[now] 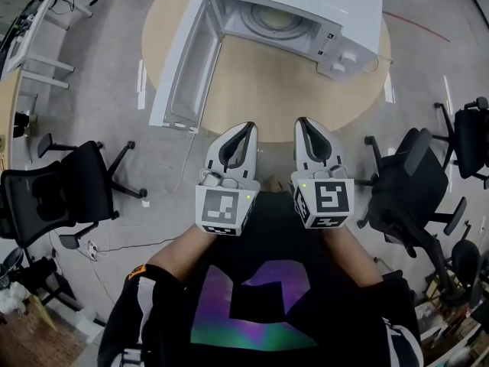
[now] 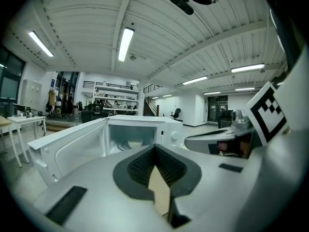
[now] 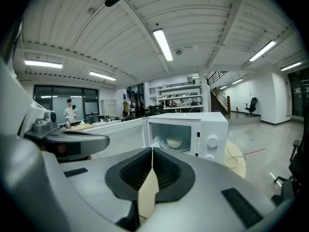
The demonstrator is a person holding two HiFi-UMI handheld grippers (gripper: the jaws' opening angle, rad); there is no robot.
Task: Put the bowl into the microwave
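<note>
- Head view: shows the left gripper [image 1: 247, 127] and the right gripper [image 1: 303, 121] side by side, near each other, above the near edge of the round wooden surface [image 1: 267, 98]. Points both toward the white microwave [image 1: 321, 6] at the far side, its door [image 1: 182, 71] swung wide open to the left.
- Left gripper view: shows the dark ribbed jaws pressed together at the tips, with nothing between them. Looks past them into the lit microwave cavity, where a small pale bowl [image 2: 135, 143] sits upright, well apart from the gripper.
- Right gripper view: shows jaws likewise closed and empty. Gives the clearer look at the bowl: round, shallow, cream-white and plain. Places it on the glass turntable [image 3: 179, 148] inside the open microwave, left of the control panel with its two knobs [image 3: 211, 142].
</note>
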